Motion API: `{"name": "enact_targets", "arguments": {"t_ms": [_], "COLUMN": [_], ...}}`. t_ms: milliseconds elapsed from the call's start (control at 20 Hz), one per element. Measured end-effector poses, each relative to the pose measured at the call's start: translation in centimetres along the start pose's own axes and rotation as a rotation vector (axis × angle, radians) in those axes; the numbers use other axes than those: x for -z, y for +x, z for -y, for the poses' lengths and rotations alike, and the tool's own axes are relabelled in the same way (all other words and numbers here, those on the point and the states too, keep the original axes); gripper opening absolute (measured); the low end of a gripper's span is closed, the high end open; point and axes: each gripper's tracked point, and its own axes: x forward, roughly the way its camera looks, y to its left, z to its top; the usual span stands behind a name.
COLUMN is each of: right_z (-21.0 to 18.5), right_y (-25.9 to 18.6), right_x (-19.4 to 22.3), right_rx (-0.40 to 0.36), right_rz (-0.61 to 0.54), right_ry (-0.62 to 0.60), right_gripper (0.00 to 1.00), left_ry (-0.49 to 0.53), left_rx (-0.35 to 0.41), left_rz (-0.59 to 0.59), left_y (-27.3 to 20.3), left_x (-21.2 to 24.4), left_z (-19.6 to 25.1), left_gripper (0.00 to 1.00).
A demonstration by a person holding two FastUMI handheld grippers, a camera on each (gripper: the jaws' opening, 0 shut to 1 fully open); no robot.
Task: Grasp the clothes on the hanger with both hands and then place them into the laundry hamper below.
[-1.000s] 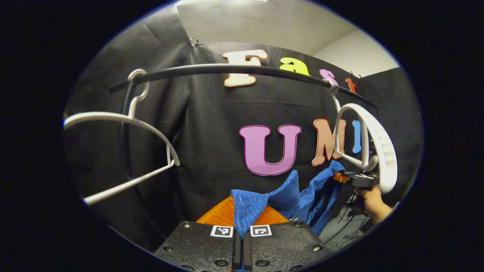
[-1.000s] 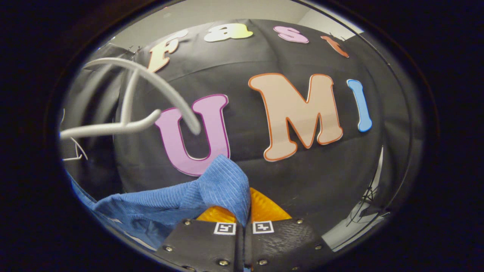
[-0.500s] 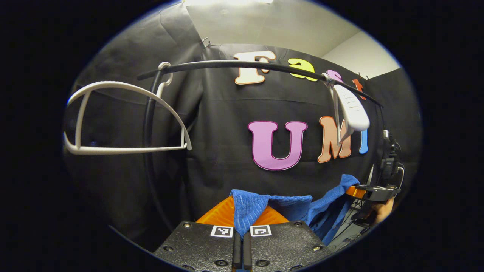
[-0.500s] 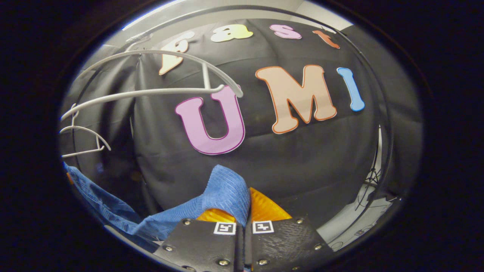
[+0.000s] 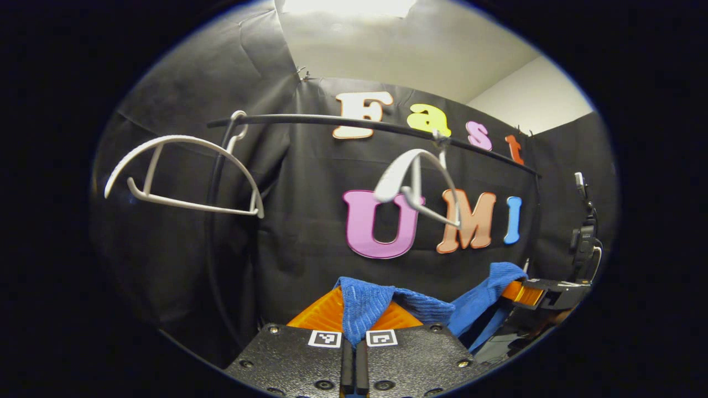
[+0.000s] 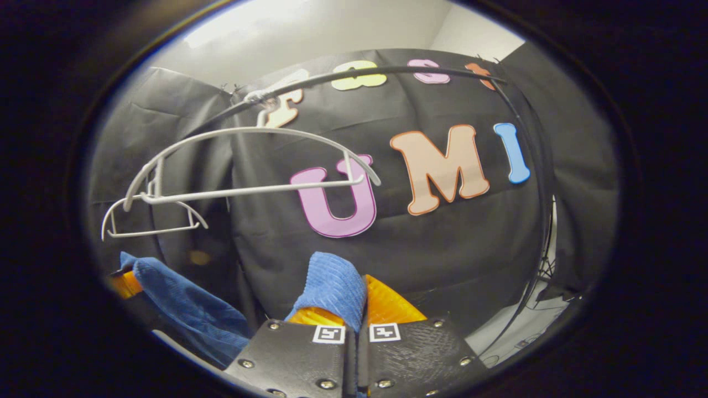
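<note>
Below the black rail, both grippers are clamping the blue garment: the left gripper is pinching one bunched corner between closed jaws, and the right gripper is doing the same on another corner. Cloth is sagging between the two, off both hangers. Two white hangers are hanging bare on the rail, the near one at the left end and the second one tilting mid-rail; the hamper is not visible.
</note>
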Motion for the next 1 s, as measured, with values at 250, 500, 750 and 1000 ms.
{"name": "enact_targets", "arguments": {"t_ms": [250, 500, 750, 1000], "right_z": [-1.5, 1.3, 5.2, 8.0], "right_y": [-4.7, -7.3, -6.8, -4.7], "right_x": [0.6, -0.2, -2.7, -2.4], "right_rx": [-0.068, -0.063, -0.011, 0.04], "right_rz": [-0.011, 0.028, 0.066, 0.091], "right_ry": [0.019, 0.074, 0.058, 0.036], "right_gripper": [0.02, 0.02, 0.02, 0.02], "left_ry": [-0.035, -0.014, -0.028, -0.033], "left_rx": [0.089, 0.112, 0.161, 0.137], "left_rz": [-0.014, 0.042, 0.086, 0.089], "left_y": [-0.8, 0.5, 2.7, 4.9], "left_x": [1.6, 0.3, -1.4, 1.2], "left_z": [7.5, 11.9, 15.8, 15.8], "left_gripper": [0.02, 0.02, 0.02, 0.02]}}
